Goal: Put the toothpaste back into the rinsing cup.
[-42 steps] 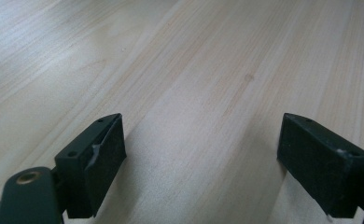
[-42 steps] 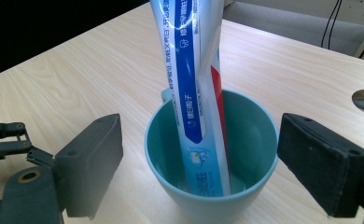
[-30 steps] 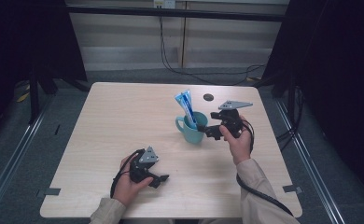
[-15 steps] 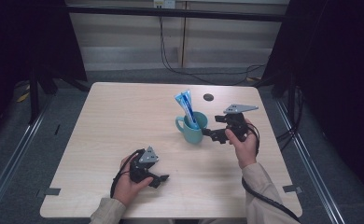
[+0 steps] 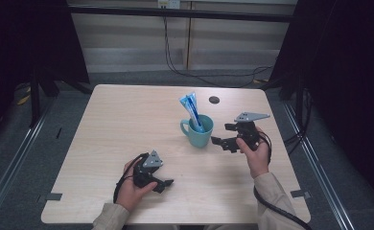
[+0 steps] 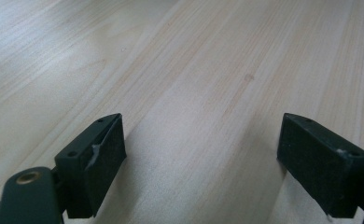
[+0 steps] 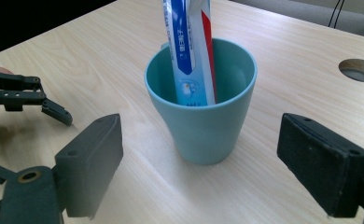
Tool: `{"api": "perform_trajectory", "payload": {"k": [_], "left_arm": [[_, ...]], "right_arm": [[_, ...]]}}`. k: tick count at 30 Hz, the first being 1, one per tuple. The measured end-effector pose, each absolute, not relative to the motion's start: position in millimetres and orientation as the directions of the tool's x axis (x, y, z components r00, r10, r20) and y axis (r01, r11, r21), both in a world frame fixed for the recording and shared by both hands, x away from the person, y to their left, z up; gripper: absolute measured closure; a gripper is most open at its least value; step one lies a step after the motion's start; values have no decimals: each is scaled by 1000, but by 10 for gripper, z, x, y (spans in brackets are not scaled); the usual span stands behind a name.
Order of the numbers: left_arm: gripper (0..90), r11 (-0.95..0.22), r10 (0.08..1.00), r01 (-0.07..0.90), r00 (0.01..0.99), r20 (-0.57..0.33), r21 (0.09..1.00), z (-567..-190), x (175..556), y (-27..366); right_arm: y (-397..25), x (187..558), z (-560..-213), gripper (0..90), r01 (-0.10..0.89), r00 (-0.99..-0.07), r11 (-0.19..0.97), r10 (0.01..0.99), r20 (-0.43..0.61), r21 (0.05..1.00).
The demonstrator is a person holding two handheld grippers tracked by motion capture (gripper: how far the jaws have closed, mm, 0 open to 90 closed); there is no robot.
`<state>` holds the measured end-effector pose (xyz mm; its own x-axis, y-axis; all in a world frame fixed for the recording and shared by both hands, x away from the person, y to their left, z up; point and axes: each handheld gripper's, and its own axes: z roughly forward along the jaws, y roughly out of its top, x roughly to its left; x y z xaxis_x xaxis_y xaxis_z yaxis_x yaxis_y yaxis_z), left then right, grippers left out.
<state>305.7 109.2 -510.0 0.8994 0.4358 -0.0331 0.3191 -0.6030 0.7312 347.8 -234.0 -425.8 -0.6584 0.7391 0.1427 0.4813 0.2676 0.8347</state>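
A teal mug (image 5: 198, 132) (image 7: 203, 112) stands upright near the middle of the table, with a blue and white toothpaste tube (image 5: 191, 108) (image 7: 190, 51) leaning inside it. My right gripper (image 5: 224, 137) (image 7: 199, 163) is open just right of the mug, jaws wide apart and aimed at it, a short gap between them and the cup. My left gripper (image 5: 166, 183) (image 6: 201, 158) rests low near the front of the table, open, with bare wood between its jaws.
The light wooden table (image 5: 127, 124) has a round dark cable hole (image 5: 214, 99) (image 7: 359, 70) behind the mug. Dark curtains and metal frame legs flank the table. The left gripper (image 7: 26, 95) shows far off in the right gripper view.
My right gripper has drawn back to the right and slightly toward me, away from the mug. The left gripper has stayed still.
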Motion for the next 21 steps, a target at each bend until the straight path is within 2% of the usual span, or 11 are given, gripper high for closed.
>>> {"api": "perform_trajectory", "payload": {"k": [21], "left_arm": [[148, -603, 436, 320, 899, -35, 730, -5100, 3056, 1092]], "right_arm": [[-2512, 3330, -4448, 141, 499, -658, 274, 737, 154, 822]]}}
